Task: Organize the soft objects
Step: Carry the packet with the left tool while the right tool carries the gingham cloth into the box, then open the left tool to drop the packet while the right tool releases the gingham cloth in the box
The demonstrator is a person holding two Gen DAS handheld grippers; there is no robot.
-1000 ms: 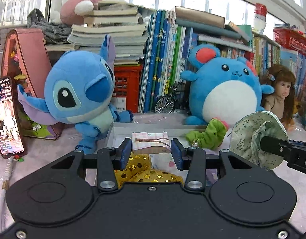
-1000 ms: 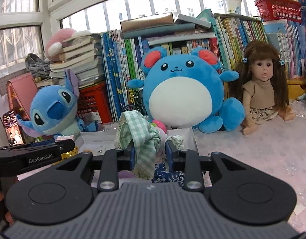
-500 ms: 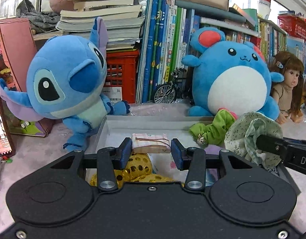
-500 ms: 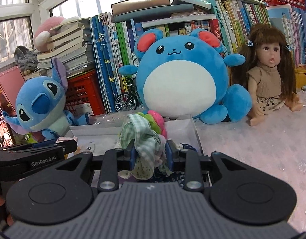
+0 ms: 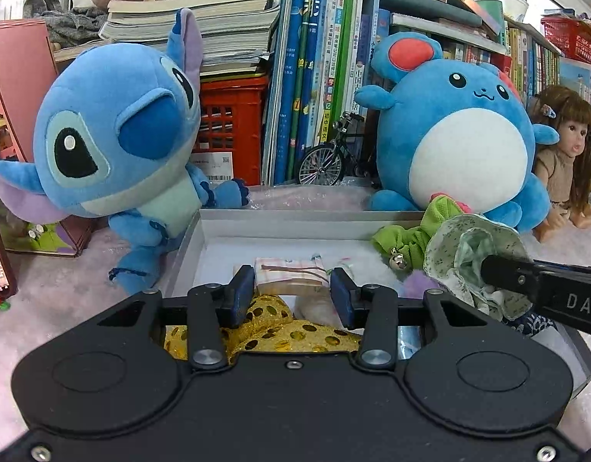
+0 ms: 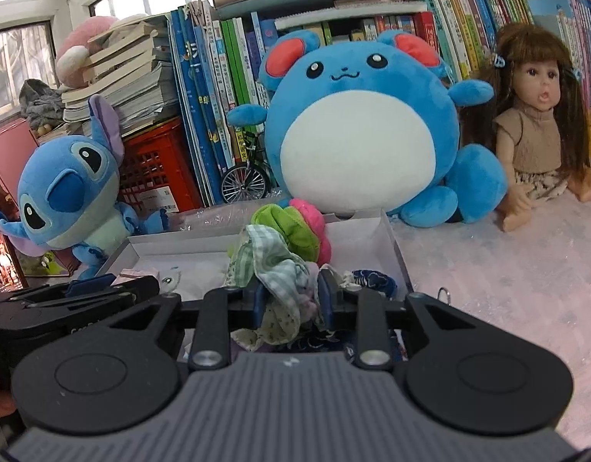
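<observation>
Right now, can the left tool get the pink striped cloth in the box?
Probably yes. The left tool is open, and the pink striped cloth lies just ahead between its fingers, nothing covering it.

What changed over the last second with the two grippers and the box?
Both grippers advanced toward the white box. The right gripper lowered its green-checked scrunchie into the box, still clamped. The left gripper stays open and empty above the gold sequin scrunchie.

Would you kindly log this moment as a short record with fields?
Right claw: shut on green checked scrunchie, low over the box
Left claw: open, empty, above gold sequin scrunchie
White box: holds pink folded cloth, green scrunchie with bell
Behind box: Stitch plush, round blue plush
</observation>
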